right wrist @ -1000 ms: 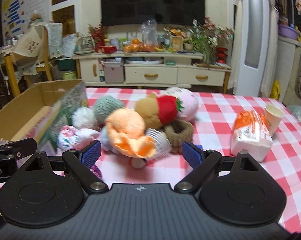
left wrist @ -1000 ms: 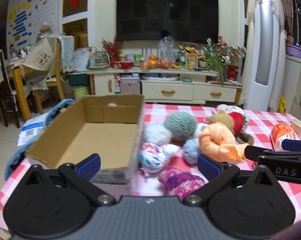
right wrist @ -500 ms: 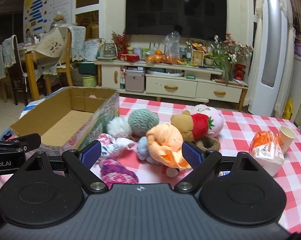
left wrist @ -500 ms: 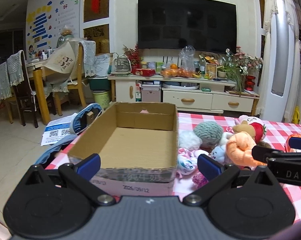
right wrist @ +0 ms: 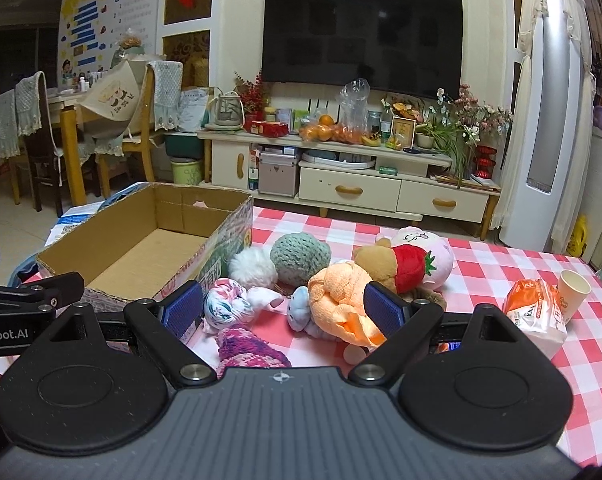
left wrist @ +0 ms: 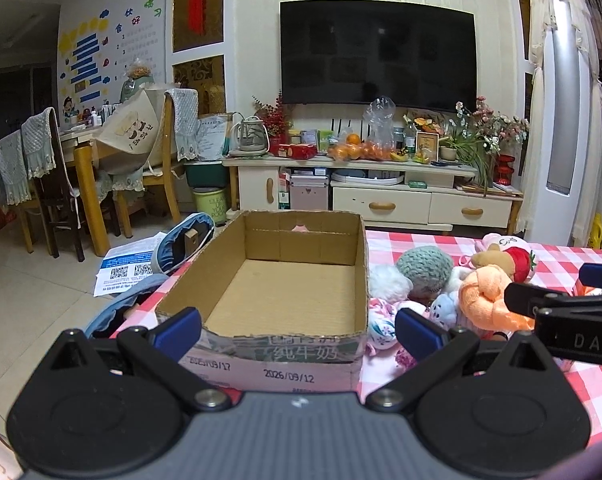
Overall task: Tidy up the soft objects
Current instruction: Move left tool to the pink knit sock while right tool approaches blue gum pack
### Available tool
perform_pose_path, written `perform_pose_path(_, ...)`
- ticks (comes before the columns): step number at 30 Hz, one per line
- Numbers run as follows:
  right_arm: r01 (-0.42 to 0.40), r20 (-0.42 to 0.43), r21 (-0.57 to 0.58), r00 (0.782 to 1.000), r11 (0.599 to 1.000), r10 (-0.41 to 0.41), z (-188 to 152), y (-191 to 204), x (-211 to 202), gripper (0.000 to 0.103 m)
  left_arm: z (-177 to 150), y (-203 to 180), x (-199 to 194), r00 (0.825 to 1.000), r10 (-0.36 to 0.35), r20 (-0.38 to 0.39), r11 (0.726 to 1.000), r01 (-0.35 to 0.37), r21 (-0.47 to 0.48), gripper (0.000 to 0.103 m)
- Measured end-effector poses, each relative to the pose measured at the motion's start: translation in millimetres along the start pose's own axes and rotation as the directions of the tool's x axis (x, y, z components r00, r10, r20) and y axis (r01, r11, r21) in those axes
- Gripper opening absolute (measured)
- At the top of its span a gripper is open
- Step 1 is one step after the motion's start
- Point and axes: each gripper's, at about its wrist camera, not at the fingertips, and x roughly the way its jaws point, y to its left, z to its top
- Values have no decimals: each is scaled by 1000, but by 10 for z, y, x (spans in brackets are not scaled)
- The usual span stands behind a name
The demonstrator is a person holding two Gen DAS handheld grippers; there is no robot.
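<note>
A red-and-white checked tablecloth (right wrist: 481, 268) covers the table. Nearest, the left gripper (left wrist: 297, 330) and right gripper (right wrist: 281, 307) hover with fingers spread wide, holding nothing. Beyond them the open brown cardboard box (left wrist: 285, 292) sits empty, with the heap of plush toys and yarn balls (right wrist: 333, 280) just beside its right wall.

A table covered by a red-and-white checked cloth (right wrist: 481, 264) is seen, on which an open cardboard box (right wrist: 141, 248) is set at the left. Just right of the box a heap of soft toys and yarn balls (right wrist: 333, 280) is piled. Further right, a tissue pack (right wrist: 535, 312) and a paper cup (right wrist: 574, 288) are placed, touching.
</note>
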Motion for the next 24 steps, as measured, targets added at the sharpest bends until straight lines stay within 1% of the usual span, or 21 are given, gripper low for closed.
perform_pose_path(5,5,4,-9,1000,1000,-4,8,31,-2,103,-14,-23,-7,1000,-2,-2,1000,2,10,102)
perform_pose_path(17,11,-21,23,1000,1000,-10,-17,2,8,103,-62,-129,4,1000,-14,-18,999,15,47,102)
perform_pose_path(22,19,-26,43,999,999,-18,-81,-56,49,103,-104,-204,31,999,-40,-28,998,42,56,102)
perform_pose_path(24,42,-22,51,999,998,-41,-147,-126,78,103,-127,-253,44,998,-61,-31,996,63,60,102)
